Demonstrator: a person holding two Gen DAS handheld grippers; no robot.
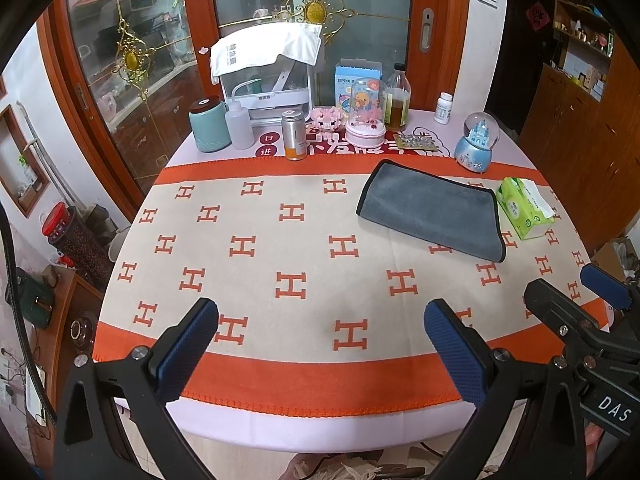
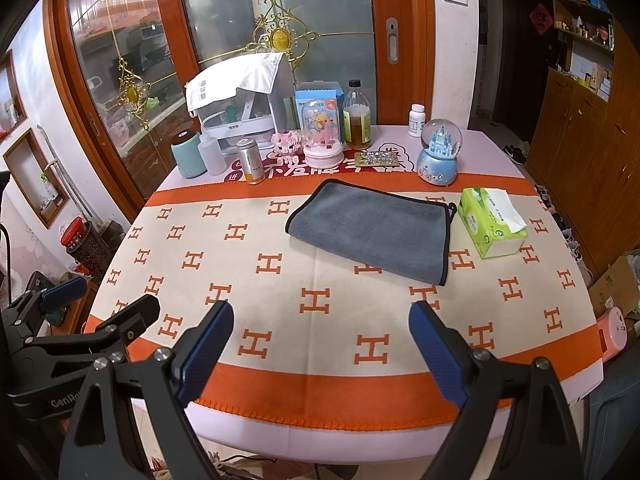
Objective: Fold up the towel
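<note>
An orange-and-cream cloth (image 2: 328,344) with H marks covers the counter (image 2: 344,436). A green tissue pack (image 2: 490,222) lies at its right. Along the far edge stand a teal jar (image 2: 187,156), a squeeze bottle (image 2: 211,155), a metal can (image 2: 250,161), a pink dome (image 2: 323,130), an oil bottle (image 2: 357,118), a pill bottle (image 2: 416,120) and a blue snow globe (image 2: 439,154).

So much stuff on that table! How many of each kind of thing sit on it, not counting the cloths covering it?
Towel: 1, the grey towel
Tissue pack: 1
Snow globe: 1
Domed ornament: 1
Pink toy pig: 1
Bottles and canisters: 5
Blue box: 1
White appliance: 1
Blister pack: 1
Total: 13
</note>
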